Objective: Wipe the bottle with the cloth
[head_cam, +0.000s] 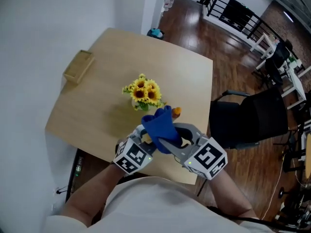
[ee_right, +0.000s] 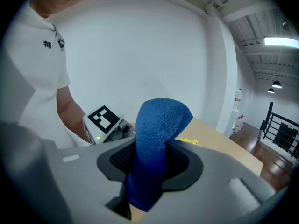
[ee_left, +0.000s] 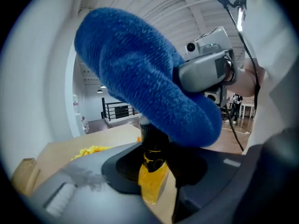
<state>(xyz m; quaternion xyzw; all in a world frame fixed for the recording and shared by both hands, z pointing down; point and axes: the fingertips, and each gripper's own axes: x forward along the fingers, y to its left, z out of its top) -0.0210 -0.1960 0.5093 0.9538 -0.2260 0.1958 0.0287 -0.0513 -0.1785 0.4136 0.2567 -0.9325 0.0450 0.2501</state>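
Observation:
My left gripper (ee_left: 155,164) is shut on a small bottle (ee_left: 153,181) of yellow liquid with a dark neck, held upright between the jaws. My right gripper (ee_right: 148,174) is shut on a blue cloth (ee_right: 158,125), which stands up out of its jaws. In the left gripper view the cloth (ee_left: 140,78) arches over the top of the bottle. In the head view both grippers, left (head_cam: 146,141) and right (head_cam: 174,141), meet over the table's near edge. There the blue cloth (head_cam: 161,127) covers almost all of the bottle.
A bunch of yellow sunflowers (head_cam: 143,92) stands mid-table just beyond the grippers. A wooden box (head_cam: 78,66) lies at the light wooden table's (head_cam: 97,115) far left. A small orange thing (head_cam: 177,111) shows beside the cloth. A black chair (head_cam: 248,115) stands to the right.

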